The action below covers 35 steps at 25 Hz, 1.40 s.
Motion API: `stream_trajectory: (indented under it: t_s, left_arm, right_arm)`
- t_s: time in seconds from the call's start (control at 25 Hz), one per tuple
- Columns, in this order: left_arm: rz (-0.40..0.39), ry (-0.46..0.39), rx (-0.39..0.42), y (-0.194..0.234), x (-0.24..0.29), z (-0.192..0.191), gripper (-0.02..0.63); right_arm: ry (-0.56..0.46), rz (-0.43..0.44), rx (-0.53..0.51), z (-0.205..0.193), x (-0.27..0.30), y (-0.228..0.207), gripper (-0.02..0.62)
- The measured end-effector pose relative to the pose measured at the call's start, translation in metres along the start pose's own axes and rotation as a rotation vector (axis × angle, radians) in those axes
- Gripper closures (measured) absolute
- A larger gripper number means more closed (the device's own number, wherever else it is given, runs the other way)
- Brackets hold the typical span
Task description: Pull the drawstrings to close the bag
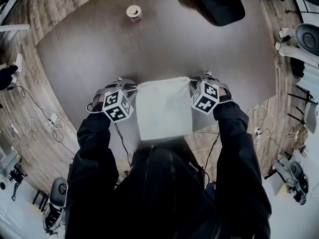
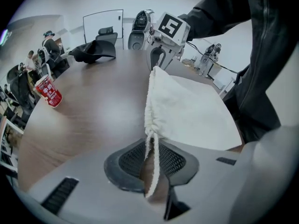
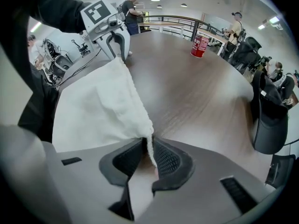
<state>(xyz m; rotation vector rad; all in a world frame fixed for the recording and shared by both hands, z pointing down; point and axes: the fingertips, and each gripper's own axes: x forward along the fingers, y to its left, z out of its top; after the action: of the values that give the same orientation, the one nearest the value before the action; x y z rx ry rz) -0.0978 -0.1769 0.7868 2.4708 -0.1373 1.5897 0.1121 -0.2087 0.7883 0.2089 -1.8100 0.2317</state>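
A flat white cloth bag (image 1: 164,108) lies on the dark round table (image 1: 89,49) just in front of the person, its gathered mouth along the far edge. My left gripper (image 1: 132,86) is at the mouth's left corner and my right gripper (image 1: 192,82) at its right corner. In the left gripper view the white drawstring (image 2: 153,164) runs from the puckered corner down between the black pads (image 2: 174,161), with a gap beside it. In the right gripper view the other drawstring (image 3: 150,149) hangs between the pads (image 3: 167,160), loosely by one pad. Both grippers stand open around their strings.
A red drink can (image 1: 133,13) stands at the far side of the table. A black cap-like object (image 1: 219,1) lies at the far right. Cables and office chairs surround the table on the wooden floor. People stand in the background of the gripper views.
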Motion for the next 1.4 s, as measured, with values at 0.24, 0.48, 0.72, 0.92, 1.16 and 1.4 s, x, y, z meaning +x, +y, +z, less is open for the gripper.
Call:
stream_trajectory:
  t_s: [0.24, 0.48, 0.72, 0.92, 1.16, 1.4]
  left_arm:
    - [0.043, -0.016, -0.071, -0.002, 0.003, 0.003, 0.523]
    - [0.119, -0.01, -0.204, 0.0, 0.003, 0.003, 0.572]
    - [0.247, -0.106, -0.404, 0.015, -0.034, 0.007, 0.574]
    - [0.368, -0.233, -0.598, 0.022, -0.088, 0.025, 0.574]
    - [0.531, -0.411, -0.771, 0.028, -0.162, 0.05, 0.574]
    - [0.684, -0.505, -0.834, 0.028, -0.225, 0.074, 0.574]
  right_arm:
    - [-0.037, -0.024, 0.06, 0.002, 0.0, 0.006, 0.549]
    - [-0.094, -0.156, 0.264, -0.006, -0.005, 0.002, 0.568]
    - [-0.22, -0.349, 0.509, 0.009, -0.059, -0.022, 0.569]
    - [-0.353, -0.496, 0.622, 0.024, -0.124, -0.024, 0.569]
    - [-0.513, -0.63, 0.678, 0.047, -0.2, -0.02, 0.569]
    - [-0.616, -0.736, 0.757, 0.041, -0.261, -0.015, 0.569]
